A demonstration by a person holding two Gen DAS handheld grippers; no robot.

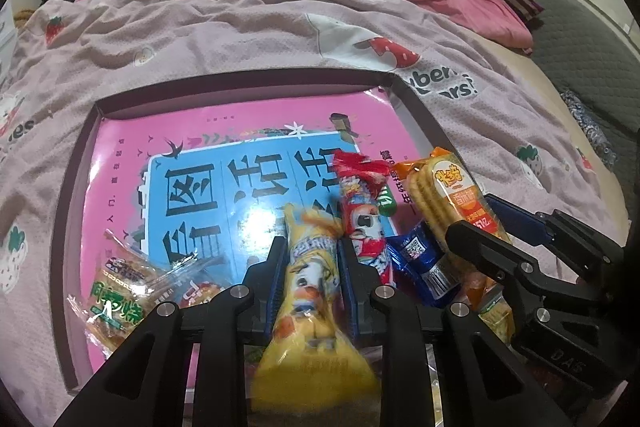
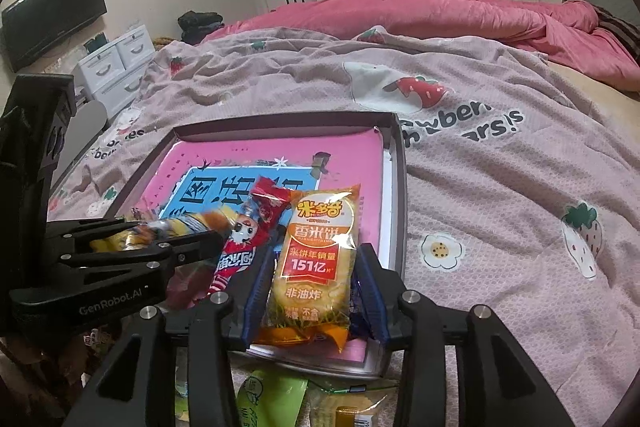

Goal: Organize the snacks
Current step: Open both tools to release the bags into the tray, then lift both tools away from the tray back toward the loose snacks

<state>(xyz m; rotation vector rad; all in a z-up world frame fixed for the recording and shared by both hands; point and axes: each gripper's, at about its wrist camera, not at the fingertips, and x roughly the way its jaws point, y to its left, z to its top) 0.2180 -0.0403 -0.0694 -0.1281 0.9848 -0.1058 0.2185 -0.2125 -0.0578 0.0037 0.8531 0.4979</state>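
Observation:
A shallow dark-rimmed box (image 1: 240,83) (image 2: 280,121) lined with a pink picture sheet lies on the bed. My left gripper (image 1: 310,243) (image 2: 180,231) is shut on a long yellow snack pack (image 1: 312,275) (image 2: 120,241) held over the box's near side. My right gripper (image 2: 316,255) (image 1: 472,215) stands open around an orange rice-cracker pack (image 2: 316,259) (image 1: 440,195) that rests in the box, with a little gap at the right pad. A red snack pack (image 1: 362,211) (image 2: 248,231) lies between the two. A blue pack (image 1: 420,259) lies under the crackers.
A clear cracker packet with green lettering (image 1: 116,299) sits in the box's near left corner. Green and yellow packets (image 2: 268,399) lie outside the box, below my right gripper. The strawberry bedspread (image 2: 500,187) surrounds the box; a pink duvet (image 2: 440,15) lies behind.

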